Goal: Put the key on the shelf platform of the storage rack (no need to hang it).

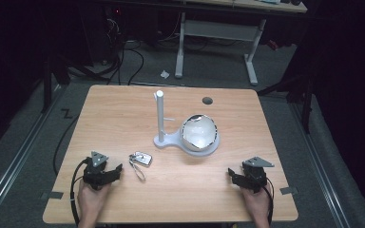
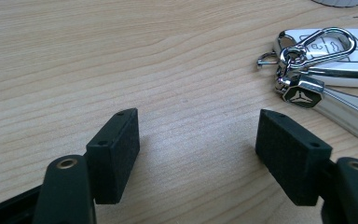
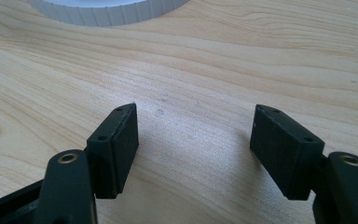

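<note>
Key fob (image 2: 326, 56) carries a three-pointed-star emblem on its ring tag; no readable text. It lies flat on the table (image 1: 123, 109), near-left area, well in from the edges, bare wood around it. Left gripper (image 2: 198, 140) jaws spread, nothing between; fob just beyond, beside one jaw. Right gripper (image 3: 193, 140) spread, empty, well apart from it, near the white stand (image 1: 171, 140).

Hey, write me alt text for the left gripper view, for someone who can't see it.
A car key fob with a chrome carabiner clip and metal strap lies flat on a light wooden table, at the upper right. In the foreground the left tongs stand open with bare wood between their two black pads, apart from the key.
</note>
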`<action>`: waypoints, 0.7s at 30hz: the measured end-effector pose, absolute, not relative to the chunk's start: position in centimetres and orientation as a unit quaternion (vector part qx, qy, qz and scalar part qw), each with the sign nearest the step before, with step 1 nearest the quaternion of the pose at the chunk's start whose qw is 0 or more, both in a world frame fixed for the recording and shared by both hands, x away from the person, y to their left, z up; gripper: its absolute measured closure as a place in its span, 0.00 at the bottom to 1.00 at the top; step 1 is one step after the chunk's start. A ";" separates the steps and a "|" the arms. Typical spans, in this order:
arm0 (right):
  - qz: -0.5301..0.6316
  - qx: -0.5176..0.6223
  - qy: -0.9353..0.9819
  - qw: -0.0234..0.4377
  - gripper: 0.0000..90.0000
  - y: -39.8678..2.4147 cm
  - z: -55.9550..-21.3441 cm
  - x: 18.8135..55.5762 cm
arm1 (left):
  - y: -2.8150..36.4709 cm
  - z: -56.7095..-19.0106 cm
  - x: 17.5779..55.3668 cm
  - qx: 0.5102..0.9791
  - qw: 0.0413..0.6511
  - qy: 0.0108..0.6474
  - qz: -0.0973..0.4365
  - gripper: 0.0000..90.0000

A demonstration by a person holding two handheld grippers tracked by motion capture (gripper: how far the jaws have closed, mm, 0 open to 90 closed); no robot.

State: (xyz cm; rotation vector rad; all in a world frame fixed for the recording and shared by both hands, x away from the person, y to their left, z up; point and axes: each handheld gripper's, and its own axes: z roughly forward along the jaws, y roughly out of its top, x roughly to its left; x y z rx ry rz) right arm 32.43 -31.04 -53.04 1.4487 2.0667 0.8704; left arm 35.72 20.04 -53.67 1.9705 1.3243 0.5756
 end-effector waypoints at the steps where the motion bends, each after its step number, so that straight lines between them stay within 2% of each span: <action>1: 0.317 0.528 0.752 0.234 0.36 -31.0 -53.0 32.4 | 20.0 -53.7 35.7 0.758 0.342 0.509 0.221 0.34; 21: 0.317 0.528 0.752 0.234 0.36 -31.0 -53.0 32.4 | 20.0 -53.7 35.8 0.760 0.342 0.507 0.219 0.31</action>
